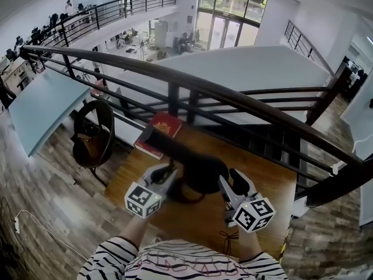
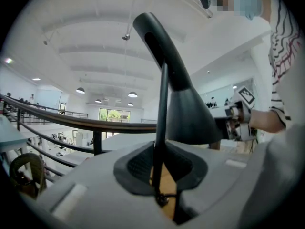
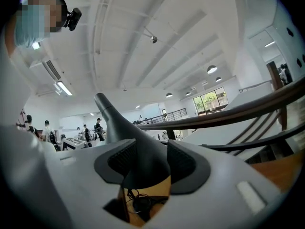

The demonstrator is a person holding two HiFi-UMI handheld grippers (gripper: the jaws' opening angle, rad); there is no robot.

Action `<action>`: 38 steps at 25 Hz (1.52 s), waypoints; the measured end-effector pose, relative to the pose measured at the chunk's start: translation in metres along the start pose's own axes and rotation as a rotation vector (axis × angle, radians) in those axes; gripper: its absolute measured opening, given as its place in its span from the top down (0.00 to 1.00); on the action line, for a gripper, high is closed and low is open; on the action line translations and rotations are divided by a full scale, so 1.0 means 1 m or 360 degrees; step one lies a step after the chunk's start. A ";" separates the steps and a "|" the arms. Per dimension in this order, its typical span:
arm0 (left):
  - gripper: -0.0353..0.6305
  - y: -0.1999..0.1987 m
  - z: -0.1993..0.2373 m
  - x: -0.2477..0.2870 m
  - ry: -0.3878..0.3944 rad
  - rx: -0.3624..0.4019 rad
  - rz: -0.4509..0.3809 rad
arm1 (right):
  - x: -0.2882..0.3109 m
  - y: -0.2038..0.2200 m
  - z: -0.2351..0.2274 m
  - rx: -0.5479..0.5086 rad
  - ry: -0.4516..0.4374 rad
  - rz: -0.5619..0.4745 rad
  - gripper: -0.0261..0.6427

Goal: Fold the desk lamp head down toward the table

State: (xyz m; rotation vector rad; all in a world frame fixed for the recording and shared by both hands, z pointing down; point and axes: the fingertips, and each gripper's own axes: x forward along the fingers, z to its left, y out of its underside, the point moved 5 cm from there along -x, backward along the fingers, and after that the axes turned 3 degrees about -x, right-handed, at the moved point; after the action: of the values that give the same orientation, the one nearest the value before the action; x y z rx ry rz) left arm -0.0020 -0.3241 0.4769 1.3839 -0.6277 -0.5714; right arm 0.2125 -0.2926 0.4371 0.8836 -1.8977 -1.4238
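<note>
A black desk lamp stands on the wooden table (image 1: 274, 185), its cone-shaped head (image 1: 201, 174) low between my two grippers. My left gripper (image 1: 169, 177) is shut on the lamp's thin upright stem (image 2: 162, 128), which runs up between its pads. The head (image 2: 190, 113) hangs to the right of the stem, and its long neck (image 2: 152, 32) rises above. My right gripper (image 1: 230, 182) is shut on the lamp head (image 3: 138, 151), which fills the gap between its pads. The right gripper (image 2: 237, 117) also shows in the left gripper view, behind the head.
A red book (image 1: 165, 124) lies at the table's far left corner. A dark metal railing (image 1: 233, 98) runs just beyond the table. A black cable (image 1: 189, 198) curls on the table by the lamp. A round black object (image 1: 93, 133) stands on the floor to the left.
</note>
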 end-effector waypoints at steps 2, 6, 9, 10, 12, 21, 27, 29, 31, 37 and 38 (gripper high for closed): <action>0.87 0.001 0.000 0.000 -0.0005 -0.0003 -0.0001 | 0.003 0.005 0.000 0.0031 -0.0017 0.0007 0.68; 0.87 0.002 0.001 0.002 -0.0012 -0.0005 -0.0009 | 0.010 0.014 0.001 0.0080 -0.0040 0.0027 0.68; 0.87 0.002 0.002 0.001 -0.0015 -0.0005 -0.0008 | 0.012 0.016 0.003 0.0116 -0.0058 0.0016 0.70; 0.87 0.001 0.002 0.000 -0.0013 -0.0005 -0.0009 | 0.012 0.016 0.004 0.0123 -0.0061 0.0015 0.70; 0.87 0.001 0.003 0.000 -0.0005 -0.0006 -0.0012 | 0.012 0.016 0.004 0.0135 -0.0062 0.0014 0.70; 0.86 0.005 0.003 -0.004 -0.0014 0.0025 0.0094 | 0.012 0.016 0.009 0.0135 -0.0029 0.0019 0.70; 0.74 0.027 0.002 -0.020 0.0008 -0.0017 0.0228 | 0.020 0.021 0.020 0.0111 -0.0027 0.0057 0.72; 0.74 0.028 0.003 -0.026 -0.0002 -0.0037 0.0215 | 0.021 0.021 0.023 0.0117 -0.0022 0.0056 0.74; 0.73 0.028 0.003 -0.029 -0.0005 -0.0045 0.0213 | 0.022 0.021 0.024 0.0122 -0.0015 0.0051 0.75; 0.72 0.027 0.005 -0.046 -0.0018 -0.0051 0.0214 | 0.023 0.022 0.031 0.0106 0.0013 0.0063 0.74; 0.72 0.026 0.006 -0.050 -0.0023 -0.0051 0.0207 | 0.022 0.023 0.033 0.0109 0.0015 0.0065 0.74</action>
State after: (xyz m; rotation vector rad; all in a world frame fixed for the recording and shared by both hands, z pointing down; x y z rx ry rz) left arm -0.0413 -0.2905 0.4999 1.2998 -0.7119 -0.4852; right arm 0.1700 -0.2870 0.4532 0.8771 -1.9564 -1.3353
